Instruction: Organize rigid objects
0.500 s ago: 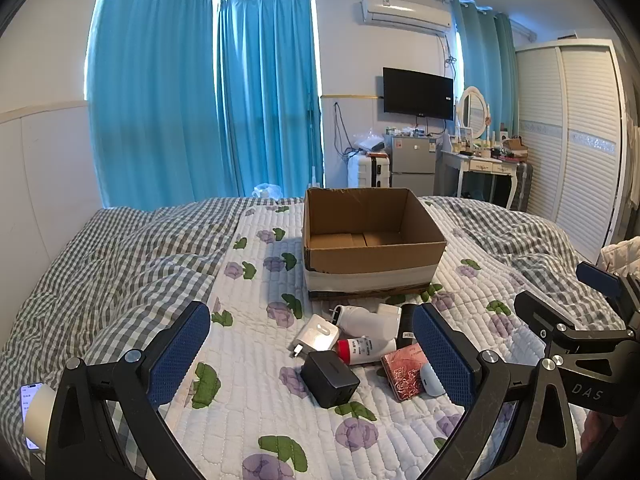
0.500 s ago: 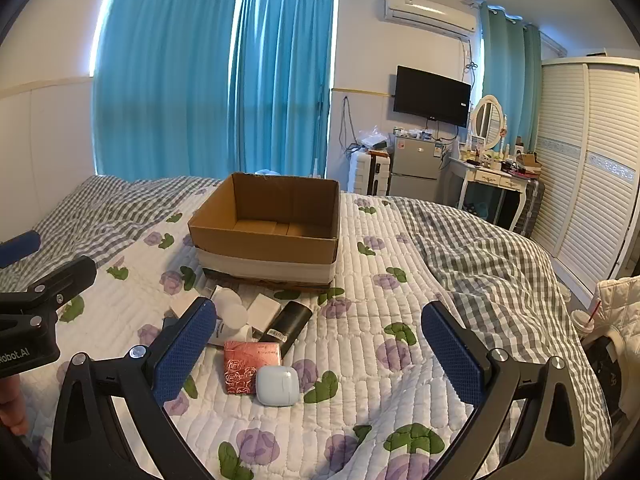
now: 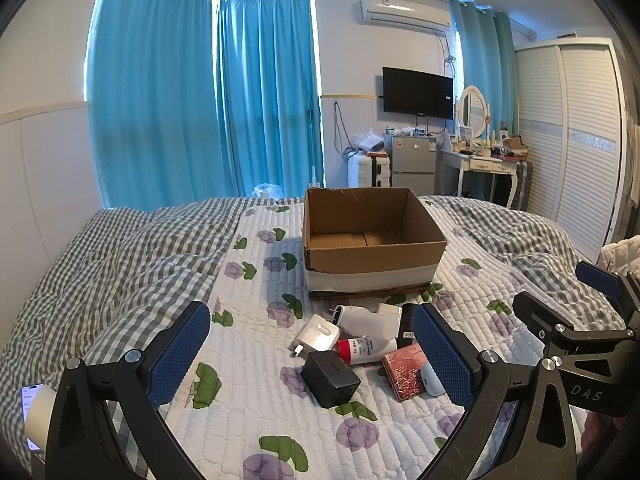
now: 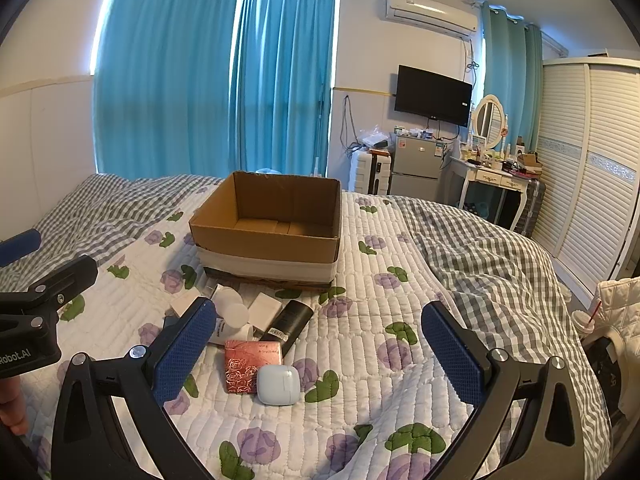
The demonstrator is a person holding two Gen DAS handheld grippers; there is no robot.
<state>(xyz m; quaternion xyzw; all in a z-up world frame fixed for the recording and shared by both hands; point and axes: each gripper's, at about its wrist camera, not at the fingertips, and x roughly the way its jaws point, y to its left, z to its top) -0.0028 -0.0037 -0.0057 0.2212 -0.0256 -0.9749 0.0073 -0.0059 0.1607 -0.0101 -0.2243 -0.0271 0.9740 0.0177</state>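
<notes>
L tongs (image 3: 312, 354): jaws spread wide, nothing between the blue pads, tilted a bit downward over the near part of the bed. R tongs (image 4: 320, 354): same, jaws wide apart, empty, tilted slightly down. Both held side by side, apart, not touching each other; each shows at the edge of the other's view. Bit of a hand (image 4: 12, 404) visible under L tongs' body.

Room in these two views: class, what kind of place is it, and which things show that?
Most likely a bedroom in a home: a bed with a quilt fills the foreground, and a wardrobe and a dressing table with a mirror stand behind.
</notes>
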